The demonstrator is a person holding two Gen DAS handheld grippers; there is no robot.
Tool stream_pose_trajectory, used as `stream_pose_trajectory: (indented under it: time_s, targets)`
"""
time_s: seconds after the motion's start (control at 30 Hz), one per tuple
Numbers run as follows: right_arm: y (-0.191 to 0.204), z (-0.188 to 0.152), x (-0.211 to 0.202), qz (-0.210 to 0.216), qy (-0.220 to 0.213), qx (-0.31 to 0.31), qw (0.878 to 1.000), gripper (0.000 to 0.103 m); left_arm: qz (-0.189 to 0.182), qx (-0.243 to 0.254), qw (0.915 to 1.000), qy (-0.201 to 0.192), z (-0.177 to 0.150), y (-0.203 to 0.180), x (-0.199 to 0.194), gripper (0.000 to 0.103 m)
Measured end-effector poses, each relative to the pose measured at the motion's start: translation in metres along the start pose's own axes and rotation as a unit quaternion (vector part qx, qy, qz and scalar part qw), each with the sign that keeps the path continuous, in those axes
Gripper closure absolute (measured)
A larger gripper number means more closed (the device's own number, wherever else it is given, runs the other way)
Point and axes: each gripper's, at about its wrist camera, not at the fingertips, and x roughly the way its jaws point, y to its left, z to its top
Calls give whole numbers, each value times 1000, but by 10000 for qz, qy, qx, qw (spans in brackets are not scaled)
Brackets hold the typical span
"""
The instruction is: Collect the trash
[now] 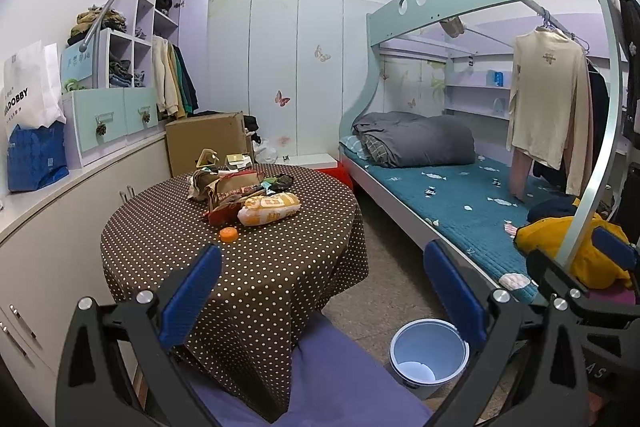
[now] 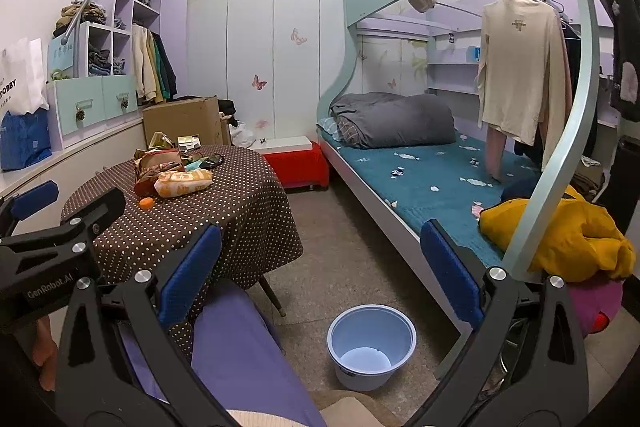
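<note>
A pile of trash (image 1: 240,193) lies at the far side of a round table with a brown dotted cloth (image 1: 256,267): brown paper wrappers, a yellow-orange snack bag (image 1: 269,209) and an orange cap (image 1: 229,234). The pile also shows in the right wrist view (image 2: 176,173). A light blue bin (image 1: 429,357) stands empty on the floor right of the table; it also shows in the right wrist view (image 2: 371,345). My left gripper (image 1: 322,301) is open and empty, held above the table's near edge. My right gripper (image 2: 320,273) is open and empty, held over the floor.
A bunk bed (image 1: 460,187) with a grey duvet and a yellow jacket (image 2: 568,235) fills the right side. A counter with drawers and bags runs along the left wall. A cardboard box (image 1: 206,139) and a red stool (image 2: 298,163) stand behind the table.
</note>
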Motion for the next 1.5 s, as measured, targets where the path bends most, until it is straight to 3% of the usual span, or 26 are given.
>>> stream_pose_trajectory:
  time_s: [1.5]
  targets:
    - [3, -6, 3, -15, 68, -28, 10000, 6, 111, -56, 9998, 151, 0, 3, 2, 4]
